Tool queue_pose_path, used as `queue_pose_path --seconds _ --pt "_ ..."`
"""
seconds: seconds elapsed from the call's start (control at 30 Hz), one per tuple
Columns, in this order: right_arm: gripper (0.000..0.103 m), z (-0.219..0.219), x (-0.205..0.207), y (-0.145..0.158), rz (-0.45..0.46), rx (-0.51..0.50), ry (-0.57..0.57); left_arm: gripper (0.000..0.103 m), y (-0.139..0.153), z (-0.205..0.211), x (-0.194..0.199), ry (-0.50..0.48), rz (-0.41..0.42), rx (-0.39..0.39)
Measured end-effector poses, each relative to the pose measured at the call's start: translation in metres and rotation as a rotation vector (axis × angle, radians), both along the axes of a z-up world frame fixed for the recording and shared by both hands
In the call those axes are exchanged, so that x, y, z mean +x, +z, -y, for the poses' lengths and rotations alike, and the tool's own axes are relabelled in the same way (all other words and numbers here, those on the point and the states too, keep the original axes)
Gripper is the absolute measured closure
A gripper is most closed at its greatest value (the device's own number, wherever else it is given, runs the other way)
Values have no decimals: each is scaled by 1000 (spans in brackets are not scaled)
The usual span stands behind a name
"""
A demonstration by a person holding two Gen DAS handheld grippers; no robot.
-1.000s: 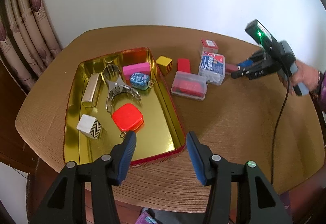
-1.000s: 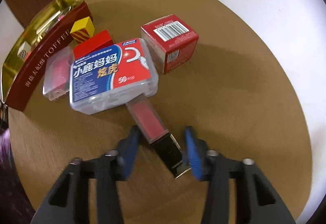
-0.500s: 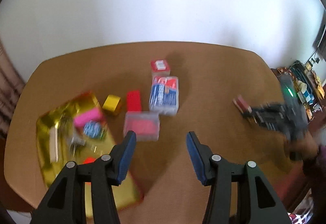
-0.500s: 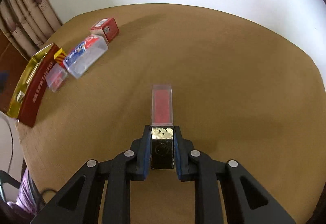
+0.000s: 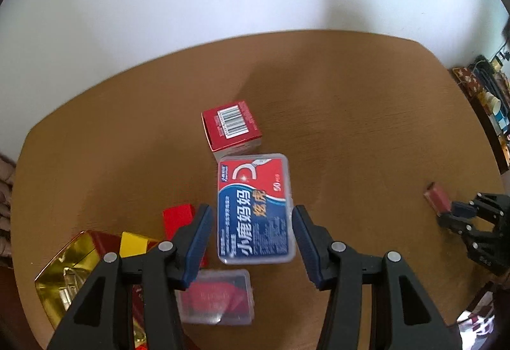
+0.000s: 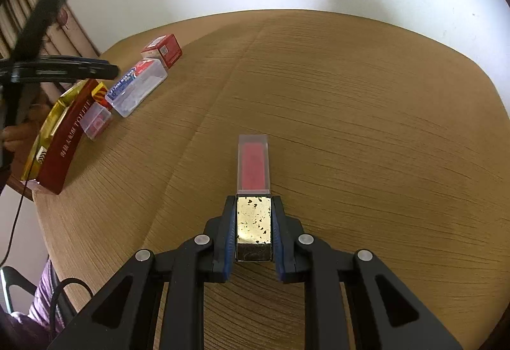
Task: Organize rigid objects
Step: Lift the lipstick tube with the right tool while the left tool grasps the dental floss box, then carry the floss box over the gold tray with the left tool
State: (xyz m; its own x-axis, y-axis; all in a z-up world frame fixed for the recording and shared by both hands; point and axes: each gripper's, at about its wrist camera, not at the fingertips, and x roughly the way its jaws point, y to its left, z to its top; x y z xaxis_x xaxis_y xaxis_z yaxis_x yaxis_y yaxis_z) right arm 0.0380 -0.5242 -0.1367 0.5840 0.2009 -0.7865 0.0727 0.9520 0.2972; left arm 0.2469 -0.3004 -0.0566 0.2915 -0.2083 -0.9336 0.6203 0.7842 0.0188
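Two grippers: my right gripper (image 6: 253, 229) is clamped on the red lipstick (image 6: 253, 163); my left gripper (image 5: 251, 241) gapes above the floss box (image 5: 255, 206), seemingly untouched, carton (image 5: 231, 130) at twelve o'clock.

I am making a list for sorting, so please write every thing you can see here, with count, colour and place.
table: one, brown wood, under everything
floss box: one, clear with blue-red label, between the open left jaws, not gripped
carton: one, red with barcode, behind the floss box
clear case: one, red inside, near the floss box
red block: one, left of the floss box
yellow block: one, by the tin
tin: one, gold inside, dark red outside, table's left edge
lipstick: one, red with gold cap, in the right jaws
left gripper: open
right gripper: shut on the cap
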Motion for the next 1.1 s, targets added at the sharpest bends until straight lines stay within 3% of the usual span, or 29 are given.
queue_pose_path --seconds 0.13,0.23,0.37,0.5,0.63,0.77,0.93,1.1 --pt "85 5 -3 1 2 13 0 50 -15 4 14 1 -60 14" --pt "84 11 -7 2 2 11 4 45 -20 4 22 -1 -111 -18" --pt "84 11 -6 2 -2 10 5 38 -31 10 30 5 -159 1" --pt "84 10 -7 3 -7 4 6 38 -52 15 25 1 -177 77" --pt "84 9 -9 3 -11 -8 5 41 -54 19 23 43 -153 63" --pt "84 6 -10 4 -13 -26 0 41 -33 1 0 110 -122 -10" --pt "84 3 -11 5 -20 -39 -8 41 32 -45 -46 140 -37 -148" --pt "84 0 -9 4 -29 -46 -15 41 75 -128 -73 245 0 -168"
